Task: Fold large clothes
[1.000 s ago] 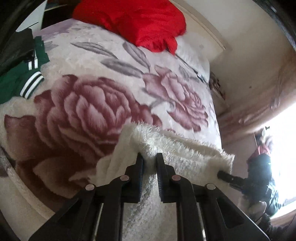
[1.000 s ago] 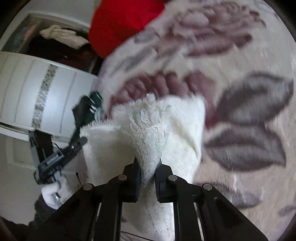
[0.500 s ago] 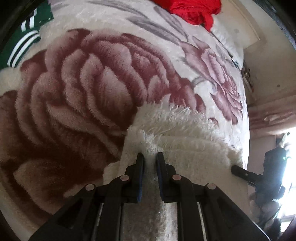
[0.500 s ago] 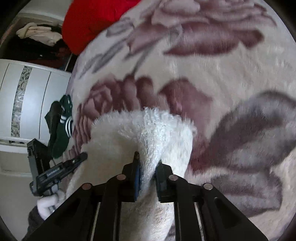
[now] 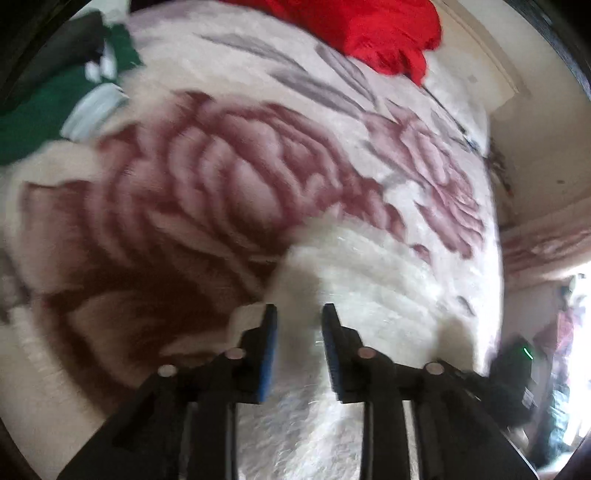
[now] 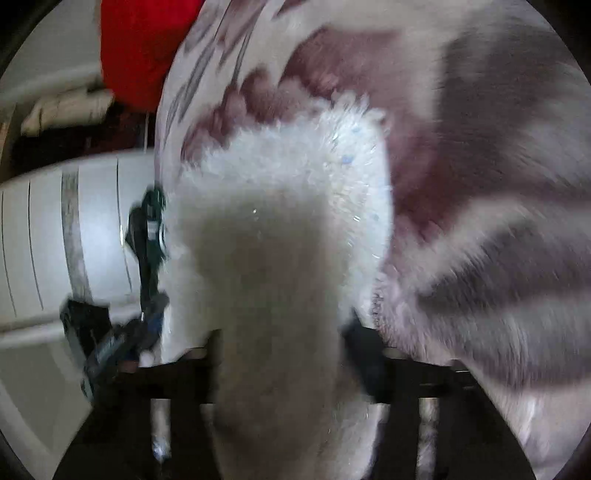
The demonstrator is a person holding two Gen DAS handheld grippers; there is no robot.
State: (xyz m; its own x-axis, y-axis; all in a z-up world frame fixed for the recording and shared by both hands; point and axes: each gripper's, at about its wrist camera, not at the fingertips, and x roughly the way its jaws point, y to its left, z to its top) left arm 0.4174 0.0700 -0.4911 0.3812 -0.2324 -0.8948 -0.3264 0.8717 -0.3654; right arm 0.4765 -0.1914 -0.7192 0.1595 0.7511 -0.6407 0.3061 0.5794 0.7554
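Now both claws, the left gripper (image 5: 298, 314) and right gripper (image 6: 284, 341), are opening to drop the fluffy white garment (image 5: 369, 273) onto the flowery blanket (image 5: 207, 192), so next they need a new edge to fold.

My left gripper (image 5: 299, 314) points down at a fluffy white garment (image 5: 376, 280) lying on a rose-patterned blanket (image 5: 207, 192). Its 2 jaws are opening, white fabric between them. A red cloth (image 5: 369, 29) and green clothing (image 5: 40, 107) lie beyond.
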